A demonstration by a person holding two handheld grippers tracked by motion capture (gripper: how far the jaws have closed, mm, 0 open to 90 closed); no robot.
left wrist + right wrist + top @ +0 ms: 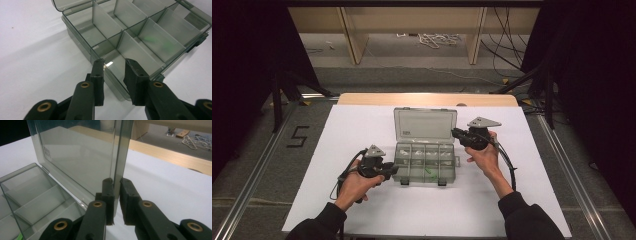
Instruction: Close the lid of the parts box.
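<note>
A clear grey compartment box point(427, 179) stands mid-table with its lid point(424, 124) raised upright. One front compartment holds a small green piece point(428, 172), seen blurred through the dividers point(150, 40). My left gripper point(394, 170) is at the box's front left corner. Its jaws are open and straddle the box wall point(75, 37), one outside and one over a compartment, around my left gripper point(115, 62). My right gripper point(455, 132) is at the lid's right edge. In the right gripper view, my right gripper point(116, 180) is shut on the thin edge of the lid point(75, 152).
A white sheet point(362, 210) covers the table, with a wooden strip point(427, 99) along the far edge. Beyond it are the floor, wooden legs point(353, 40) and loose cables point(437, 39). A "5" mark point(298, 136) lies on the floor at left.
</note>
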